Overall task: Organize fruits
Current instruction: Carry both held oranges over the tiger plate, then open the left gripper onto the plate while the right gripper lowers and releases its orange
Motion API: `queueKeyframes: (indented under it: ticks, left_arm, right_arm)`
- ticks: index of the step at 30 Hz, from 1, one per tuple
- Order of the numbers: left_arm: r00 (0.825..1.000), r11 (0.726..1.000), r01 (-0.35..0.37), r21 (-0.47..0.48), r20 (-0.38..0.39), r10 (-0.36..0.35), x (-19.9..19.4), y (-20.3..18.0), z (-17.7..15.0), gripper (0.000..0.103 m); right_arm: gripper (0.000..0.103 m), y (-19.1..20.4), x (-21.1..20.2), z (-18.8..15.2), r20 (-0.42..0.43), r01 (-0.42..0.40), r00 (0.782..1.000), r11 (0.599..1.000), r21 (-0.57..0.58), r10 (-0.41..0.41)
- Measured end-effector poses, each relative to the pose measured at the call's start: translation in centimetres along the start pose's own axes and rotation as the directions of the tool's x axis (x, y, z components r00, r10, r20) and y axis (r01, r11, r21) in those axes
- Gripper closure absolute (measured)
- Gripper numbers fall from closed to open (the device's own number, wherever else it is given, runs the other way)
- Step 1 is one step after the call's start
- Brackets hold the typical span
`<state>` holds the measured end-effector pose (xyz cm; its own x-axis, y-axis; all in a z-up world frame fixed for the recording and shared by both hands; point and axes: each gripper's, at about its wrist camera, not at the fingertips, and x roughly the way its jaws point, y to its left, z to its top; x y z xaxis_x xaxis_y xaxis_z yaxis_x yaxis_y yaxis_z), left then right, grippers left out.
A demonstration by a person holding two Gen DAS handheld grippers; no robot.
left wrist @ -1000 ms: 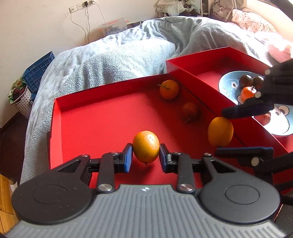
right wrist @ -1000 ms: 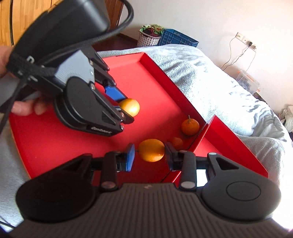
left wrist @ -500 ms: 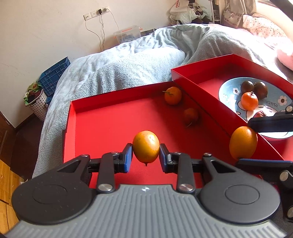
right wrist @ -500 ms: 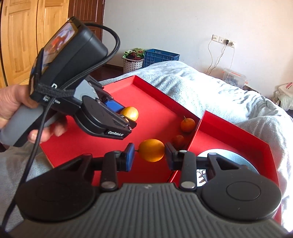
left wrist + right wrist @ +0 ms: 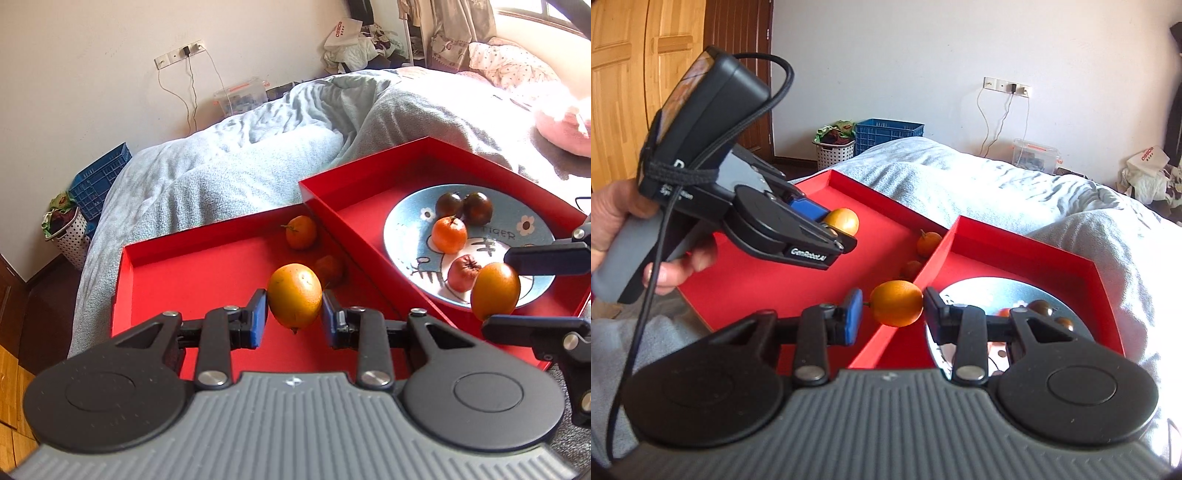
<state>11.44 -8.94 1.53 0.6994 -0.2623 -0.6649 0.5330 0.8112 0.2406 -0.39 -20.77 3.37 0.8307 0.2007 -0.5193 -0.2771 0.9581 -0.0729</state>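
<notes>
My left gripper (image 5: 294, 314) is shut on a yellow-orange fruit (image 5: 294, 299) and holds it above the left red tray (image 5: 207, 273). My right gripper (image 5: 893, 308) is shut on an orange fruit (image 5: 896, 302) and holds it over the wall between the trays; it also shows in the left wrist view (image 5: 495, 291), above the blue plate (image 5: 517, 236). The plate lies in the right red tray (image 5: 369, 210) and holds two dark tomatoes (image 5: 463, 205), a tangerine (image 5: 449, 234) and a red fruit (image 5: 462, 273). A tangerine (image 5: 301, 232) and a small red fruit (image 5: 330, 269) lie in the left tray.
Both trays rest on a bed with a grey blanket (image 5: 240, 158). A pink pillow (image 5: 561, 129) lies at the far right. A blue crate (image 5: 99, 181) and a white basket (image 5: 64, 232) stand on the floor by the wall.
Both grippers have lifted with their fruits and moved right. The right gripper's fruit has gone from over the left tray to the plate's edge.
</notes>
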Motion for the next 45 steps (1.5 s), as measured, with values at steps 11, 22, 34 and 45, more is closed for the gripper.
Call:
queueKeyframes:
  ticks: [11, 22, 34, 45]
  left_arm:
    - [0.990, 0.990, 0.136, 0.023, 0.019, -0.137, 0.7, -7.0, 2.8, 0.067]
    - [0.984, 0.984, 0.172, 0.043, -0.040, -0.171, 5.5, -11.3, 4.9, 0.067]
    - [0.982, 0.983, 0.178, 0.050, -0.067, -0.175, 7.3, -11.6, 5.2, 0.067]
    - [0.980, 0.979, 0.197, 0.050, -0.035, -0.195, 6.3, -11.5, 5.1, 0.043]
  right_arm:
    - [0.064, -6.2, -1.2, -3.6, -0.035, 0.156, 0.988, 0.982, 0.110, -0.153]
    - [0.063, -10.5, 0.8, -6.4, -0.108, 0.217, 0.974, 0.958, 0.186, -0.199]
    - [0.063, -10.4, 3.2, -6.4, -0.140, 0.196, 0.975, 0.968, 0.155, -0.175]
    - [0.063, -10.0, 2.9, -5.9, -0.131, 0.210, 0.973, 0.966, 0.148, -0.191]
